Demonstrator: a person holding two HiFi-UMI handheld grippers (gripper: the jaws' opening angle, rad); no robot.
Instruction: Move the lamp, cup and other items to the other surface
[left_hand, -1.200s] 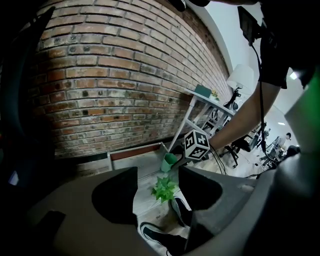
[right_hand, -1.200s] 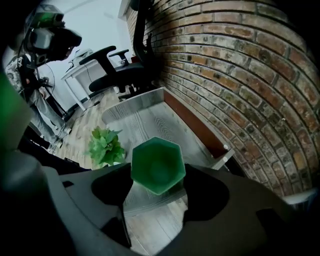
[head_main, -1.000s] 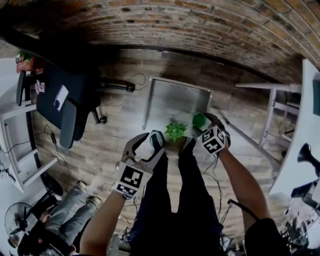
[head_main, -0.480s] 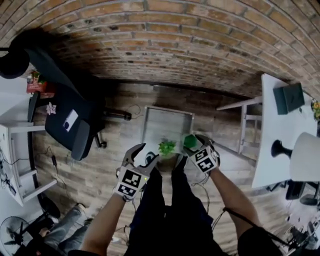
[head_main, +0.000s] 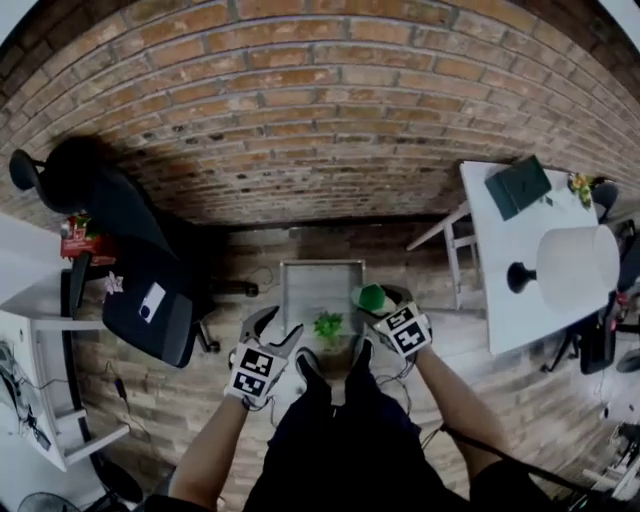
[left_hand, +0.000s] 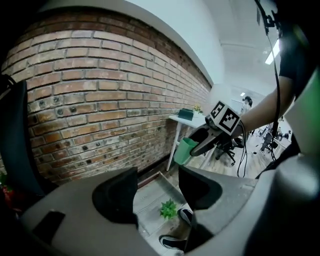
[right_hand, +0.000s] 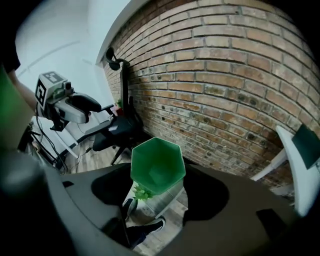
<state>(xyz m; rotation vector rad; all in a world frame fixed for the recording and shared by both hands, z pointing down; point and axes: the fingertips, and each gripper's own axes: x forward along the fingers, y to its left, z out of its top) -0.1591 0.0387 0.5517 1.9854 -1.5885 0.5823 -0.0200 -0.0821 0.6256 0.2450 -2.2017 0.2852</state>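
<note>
My right gripper (head_main: 376, 299) is shut on a green hexagonal cup (head_main: 371, 297), held in the air above the floor. In the right gripper view the cup (right_hand: 157, 165) sits between the two jaws, its mouth toward the camera. My left gripper (head_main: 277, 329) stands open with nothing in it, to the left of the cup; its jaws (left_hand: 157, 187) frame only the floor. A small green plant (head_main: 327, 324) stands on the low grey table (head_main: 320, 280) below both grippers. A white-shaded lamp (head_main: 577, 267) and a dark book (head_main: 518, 185) rest on the white table (head_main: 496, 245) at the right.
A brick wall (head_main: 320, 120) runs behind the low table. A black office chair (head_main: 150, 300) stands at the left beside white shelving (head_main: 40, 340). The person's shoes (head_main: 310, 368) are at the low table's near edge.
Both grippers have risen well above the low table, the right one carrying the green cup up. The plant stays on the low table. The head view now takes in more of the room.
</note>
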